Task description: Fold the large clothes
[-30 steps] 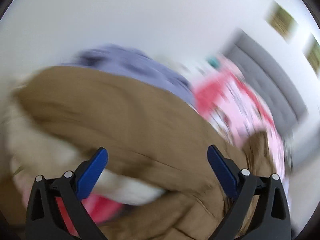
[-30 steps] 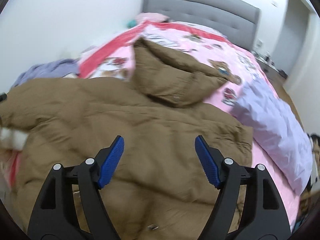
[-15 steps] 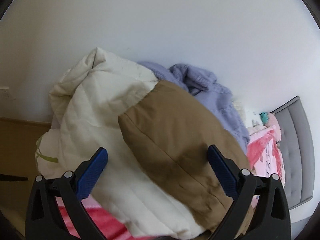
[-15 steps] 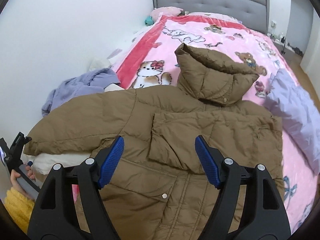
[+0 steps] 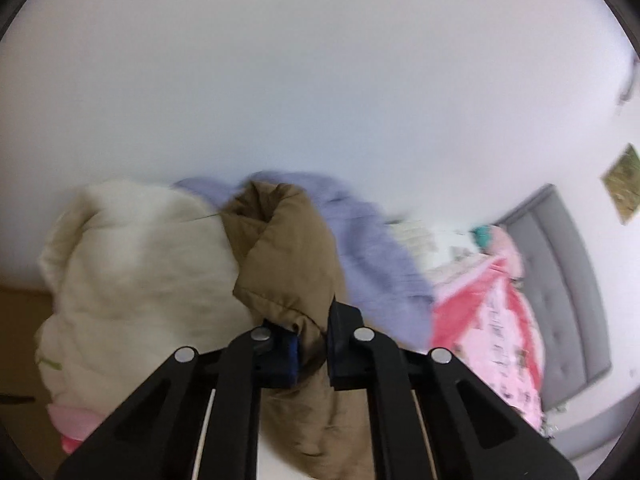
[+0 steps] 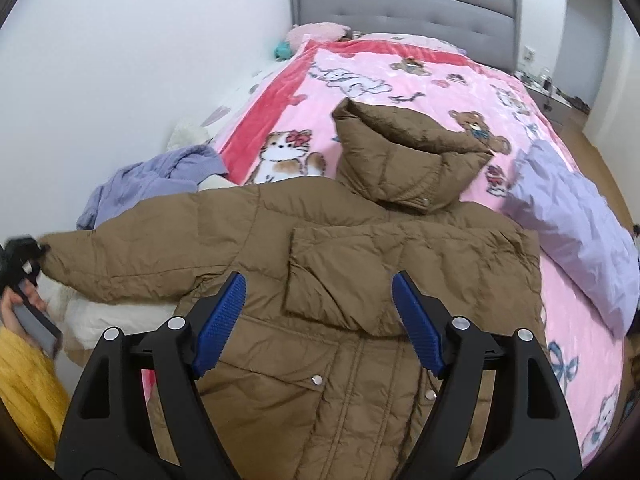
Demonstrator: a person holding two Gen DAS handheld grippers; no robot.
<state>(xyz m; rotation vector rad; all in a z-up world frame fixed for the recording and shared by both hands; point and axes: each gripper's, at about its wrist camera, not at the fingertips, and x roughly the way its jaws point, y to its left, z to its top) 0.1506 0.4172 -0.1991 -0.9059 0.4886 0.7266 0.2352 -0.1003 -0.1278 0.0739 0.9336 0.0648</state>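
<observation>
A brown hooded puffer jacket (image 6: 360,264) lies spread front-up on the bed, hood (image 6: 408,152) pointing toward the headboard. Its one sleeve (image 6: 132,264) stretches out to the left. My left gripper (image 5: 312,320) is shut on the cuff end of that sleeve (image 5: 288,256), and the fabric bunches up between its pads. The same gripper (image 6: 20,256) shows at the far left edge of the right wrist view, held by a hand. Above the jacket's chest my right gripper (image 6: 320,284) hovers with its jaws opening and nothing between them.
A cream quilted garment (image 5: 140,280) and a lilac garment (image 6: 160,176) lie under and beside the sleeve, next to the white wall. A lilac cloth (image 6: 572,216) rests on the pink cartoon blanket (image 6: 400,76). The grey headboard (image 6: 404,12) stands behind. A yellow sleeve (image 6: 24,380) is at left.
My left gripper has shut on the end of the brown sleeve, which it only straddled before. The right gripper has risen, so more of the jacket shows.
</observation>
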